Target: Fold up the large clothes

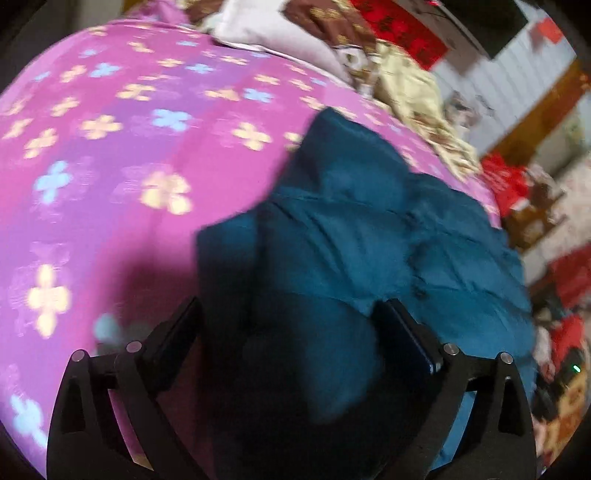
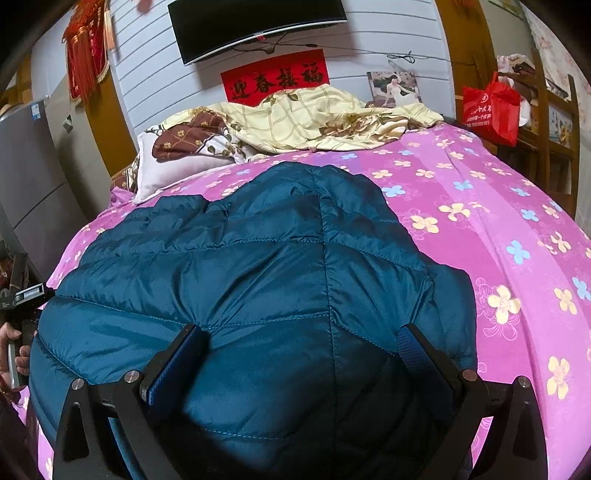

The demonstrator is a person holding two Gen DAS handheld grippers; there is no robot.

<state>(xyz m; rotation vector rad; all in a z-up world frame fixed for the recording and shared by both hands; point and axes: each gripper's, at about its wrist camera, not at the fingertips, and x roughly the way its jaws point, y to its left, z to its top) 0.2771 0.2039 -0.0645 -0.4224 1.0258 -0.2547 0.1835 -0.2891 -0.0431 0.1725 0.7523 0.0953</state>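
Where the pink flowered bedsheet (image 2: pixel 491 206) covers the bed, a teal quilted puffer jacket (image 2: pixel 258 258) lies spread flat across its near half, hood end toward the pillows; the right tongs (image 2: pixel 301 341) stand wide over the jacket's near hem, pads apart with padded cloth bulging between them, though I cannot tell whether they press on it; the left tongs (image 1: pixel 286 321) are likewise wide apart, nothing pinched, a dark fold of the same jacket (image 1: pixel 351 236) lying between and below the fingers. Only the right wrist view shows the room's far end sharply: a cream checked blanket (image 2: pixel 314 118) heaped by a white pillow (image 2: pixel 166 170), a red banner with black characters (image 2: pixel 275 79) under a black wall screen (image 2: pixel 255 26), a red bag (image 2: pixel 491 107) on a wooden rack; at its left edge a hand (image 2: pixel 16 347) grips a handle. The left wrist view is blurred, and shows more bare sheet (image 1: pixel 110 147) beside the jacket's edge.
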